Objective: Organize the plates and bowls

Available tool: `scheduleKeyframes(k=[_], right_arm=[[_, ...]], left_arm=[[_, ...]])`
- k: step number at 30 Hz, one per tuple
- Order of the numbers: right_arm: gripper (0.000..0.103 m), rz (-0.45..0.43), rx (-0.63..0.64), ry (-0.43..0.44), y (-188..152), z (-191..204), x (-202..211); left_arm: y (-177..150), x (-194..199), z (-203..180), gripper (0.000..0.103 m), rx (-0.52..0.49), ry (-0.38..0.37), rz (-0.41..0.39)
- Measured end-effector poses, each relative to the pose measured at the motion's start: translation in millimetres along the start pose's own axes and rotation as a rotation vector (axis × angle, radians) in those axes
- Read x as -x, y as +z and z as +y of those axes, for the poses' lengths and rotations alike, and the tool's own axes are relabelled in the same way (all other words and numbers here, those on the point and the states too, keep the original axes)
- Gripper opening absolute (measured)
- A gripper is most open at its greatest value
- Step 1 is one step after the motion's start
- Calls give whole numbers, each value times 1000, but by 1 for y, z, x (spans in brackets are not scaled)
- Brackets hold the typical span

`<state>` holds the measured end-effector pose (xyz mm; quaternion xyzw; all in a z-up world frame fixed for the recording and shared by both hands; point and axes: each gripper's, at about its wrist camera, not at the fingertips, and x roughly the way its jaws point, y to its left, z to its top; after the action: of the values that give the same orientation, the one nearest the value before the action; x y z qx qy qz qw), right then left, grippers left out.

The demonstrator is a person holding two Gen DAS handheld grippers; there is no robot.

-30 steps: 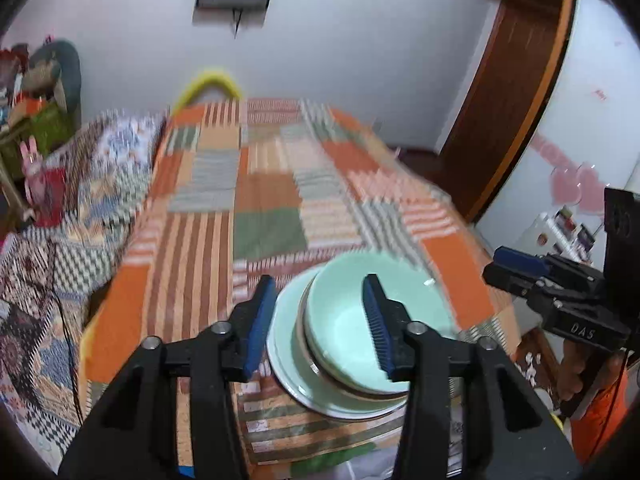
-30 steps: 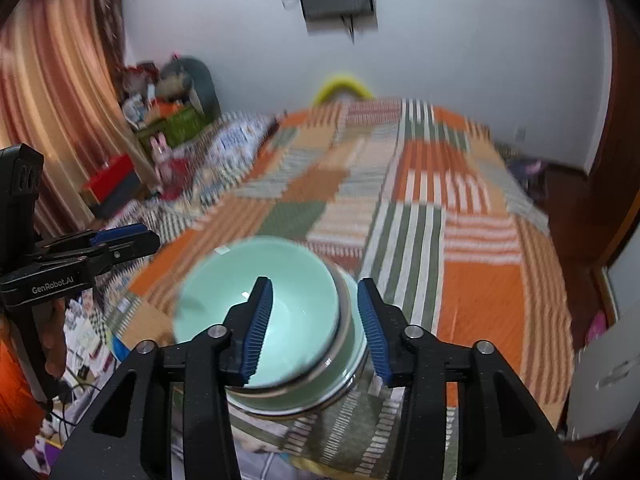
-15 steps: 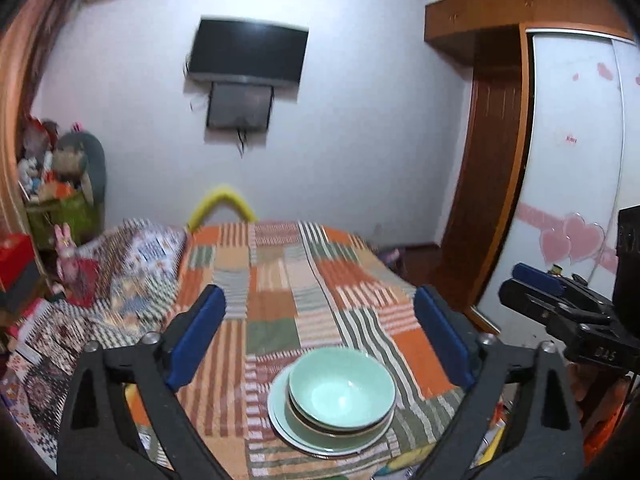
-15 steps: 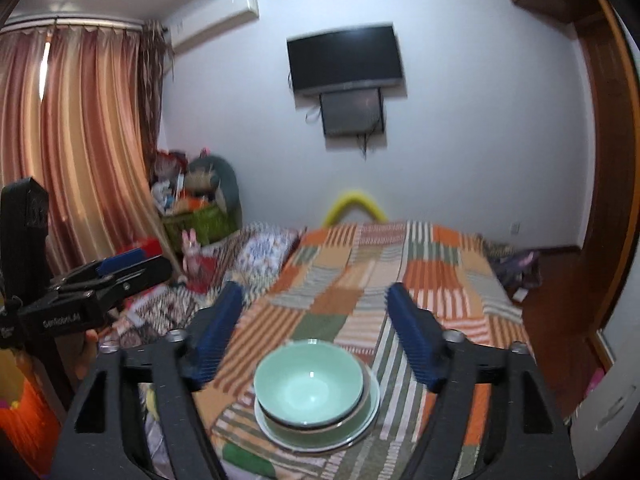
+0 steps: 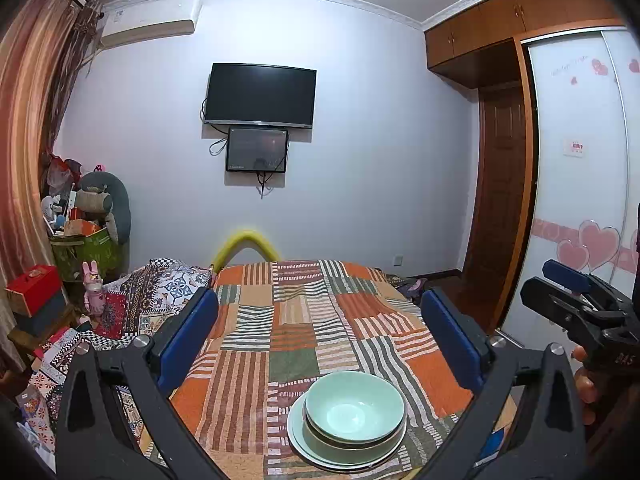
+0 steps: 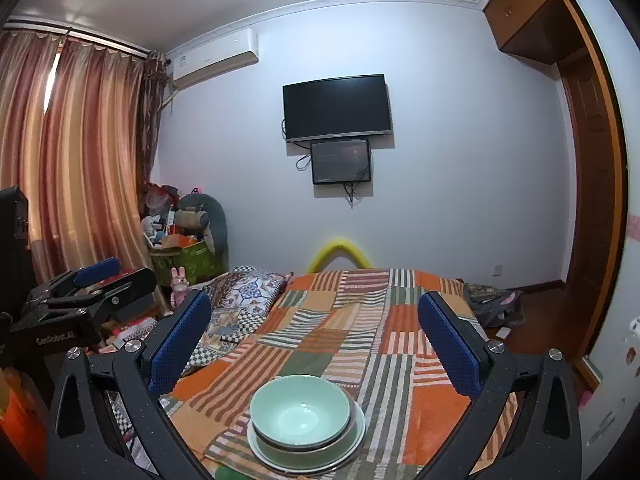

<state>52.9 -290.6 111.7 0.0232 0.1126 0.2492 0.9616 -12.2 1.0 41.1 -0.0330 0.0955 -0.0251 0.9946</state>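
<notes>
Left wrist: bowls [image 5: 355, 406] on plate [image 5: 304, 446].

A patchwork blanket [image 5: 304, 320] in orange, green and striped squares covers the bed, running to the far wall. A bent yellow foam tube [image 5: 244, 242] stands at the bed's far end. On that wall hangs a dark television [image 5: 260, 96] with a smaller screen [image 5: 257, 155] just below it, and an air conditioner [image 5: 150, 28] is mounted high to the left. Striped curtains [image 6: 68, 152] hang on the left. A green box [image 5: 86, 254] piled with clutter sits in the far left corner, and a pink rabbit toy [image 5: 93, 292] stands nearer. A wooden wardrobe [image 5: 500, 184] fills the right.
</notes>
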Motion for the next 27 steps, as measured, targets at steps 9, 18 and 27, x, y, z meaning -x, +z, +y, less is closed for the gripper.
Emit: scheduleKeyframes(k=[9,18,27], right_arm=[[103,17,-25,4,-4,-1,2],[103,14,5,1,-3,8,5],[103,14,8,3,-2,9,5]], left_arm=[[-3,-2,-1,103,-2,2,6],[-5,-7,5,103,10,-1,14],[-6,-8,5,103,7,0,13]])
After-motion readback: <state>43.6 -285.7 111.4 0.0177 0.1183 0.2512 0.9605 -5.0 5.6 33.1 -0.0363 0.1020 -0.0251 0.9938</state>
